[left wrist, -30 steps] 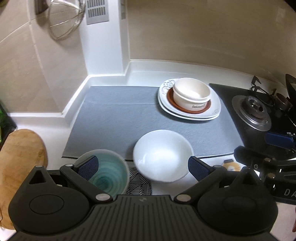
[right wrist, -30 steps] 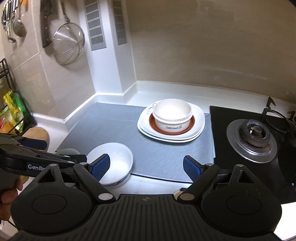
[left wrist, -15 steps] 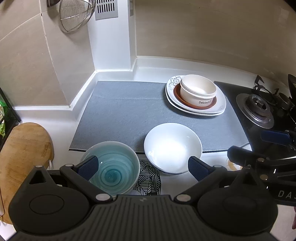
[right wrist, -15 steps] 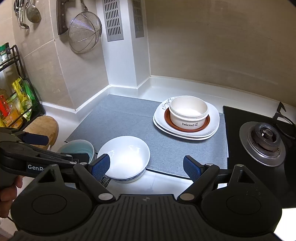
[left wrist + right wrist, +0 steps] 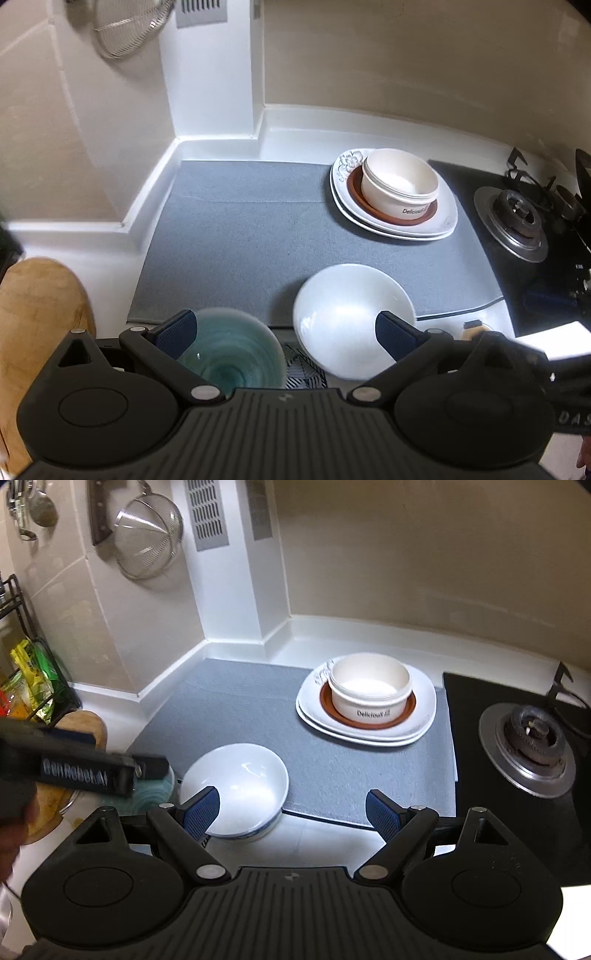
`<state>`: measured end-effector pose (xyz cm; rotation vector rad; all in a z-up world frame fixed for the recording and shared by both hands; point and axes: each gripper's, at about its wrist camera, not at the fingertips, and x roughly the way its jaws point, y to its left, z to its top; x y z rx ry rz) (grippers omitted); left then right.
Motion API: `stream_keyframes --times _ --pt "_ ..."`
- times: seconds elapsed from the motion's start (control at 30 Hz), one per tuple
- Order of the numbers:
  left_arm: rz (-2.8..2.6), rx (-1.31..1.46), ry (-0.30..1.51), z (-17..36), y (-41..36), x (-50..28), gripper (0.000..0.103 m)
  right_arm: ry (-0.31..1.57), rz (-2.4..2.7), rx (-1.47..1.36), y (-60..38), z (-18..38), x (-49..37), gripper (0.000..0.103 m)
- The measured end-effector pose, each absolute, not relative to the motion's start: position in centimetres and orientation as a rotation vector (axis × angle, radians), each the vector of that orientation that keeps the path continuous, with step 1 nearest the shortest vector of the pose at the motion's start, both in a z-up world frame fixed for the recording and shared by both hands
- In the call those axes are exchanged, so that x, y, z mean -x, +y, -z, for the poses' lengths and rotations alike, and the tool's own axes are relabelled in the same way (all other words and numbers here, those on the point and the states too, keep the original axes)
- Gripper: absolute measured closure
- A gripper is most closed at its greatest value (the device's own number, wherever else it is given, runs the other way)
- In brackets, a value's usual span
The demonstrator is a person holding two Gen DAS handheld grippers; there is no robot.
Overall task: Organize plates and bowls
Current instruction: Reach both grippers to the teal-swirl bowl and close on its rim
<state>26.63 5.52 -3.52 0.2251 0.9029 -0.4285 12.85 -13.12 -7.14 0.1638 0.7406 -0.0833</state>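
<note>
1. Both your left gripper [image 5: 284, 334] and right gripper [image 5: 291, 810] have jaws spread, holding nothing.
2. The white bowl [image 5: 236, 788] sits at the grey mat's [image 5: 236, 236] near edge, the teal bowl [image 5: 231, 360] just beside it, off the mat.
3. Straddle one rim squarely before closing.
4. Nest it in the cream bowl [image 5: 371, 692] on the plates [image 5: 421, 716] at the mat's far corner.

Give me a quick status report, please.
Both grippers open, empty. White bowl and teal bowl unstacked, near mat edge. Nothing blocking.
</note>
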Motion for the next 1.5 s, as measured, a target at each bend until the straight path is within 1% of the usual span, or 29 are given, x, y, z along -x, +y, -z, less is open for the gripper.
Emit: stream_keyframes --times 0.13,0.37,0.5,0.63,0.77,0.97,1.07,1.13,1.17,1.33,1.4,1.43,1.47,1.5 --pt "0.412 -0.243 0.925 3.0 6.1 -30.8 0.000 0.784 0.086 -0.202 -13.8 8.4 -14.0 0.015" --pt "0.342 -0.124 0.950 1.2 9.5 -35.0 0.000 0.790 0.053 -0.226 -14.2 9.0 -15.6 0.015" --pt "0.287 -0.109 0.971 1.5 11.2 -35.0 0.000 0.795 -0.055 -0.227 -13.6 8.5 -16.9 0.015" --pt "0.213 -0.089 1.014 2.5 13.7 -33.8 0.000 0.792 -0.207 -0.156 -11.6 7.8 -19.0 0.015" --pt "0.123 -0.049 1.070 3.8 16.0 -32.0 0.000 0.813 -0.333 -0.098 -9.5 7.4 -22.0 0.015" --pt "0.015 0.006 1.161 6.4 17.3 -30.6 0.000 0.885 -0.479 0.042 -6.3 8.1 -27.5 0.015" --pt "-0.021 0.062 1.209 7.8 17.5 -30.3 0.000 0.941 -0.517 0.115 -4.4 9.0 -30.4 0.018" --pt "-0.023 0.078 1.216 8.4 17.7 -29.9 0.000 0.970 -0.546 0.155 -3.5 9.5 -32.0 0.027" --pt "-0.024 0.079 1.221 8.6 17.6 -29.8 0.001 0.979 -0.557 0.175 -3.0 9.7 -32.5 0.029" --pt "0.005 0.120 1.257 9.8 17.1 -28.8 0.010 1.088 -0.622 0.209 -1.2 11.5 -35.4 0.042" --pt "0.009 0.136 1.268 10.3 16.9 -28.9 0.013 1.130 -0.644 0.208 -0.6 12.2 -35.7 0.042" --pt "0.010 0.147 1.277 10.7 16.9 -29.0 0.017 1.149 -0.654 0.213 -0.4 12.7 -35.7 0.042" --pt "0.011 0.159 1.288 11.0 16.8 -29.2 0.023 1.167 -0.662 0.219 -0.1 13.0 -35.7 0.042" --pt "0.013 0.172 1.300 11.5 16.7 -29.3 0.027 1.184 -0.670 0.223 0.0 13.4 -35.6 0.043"
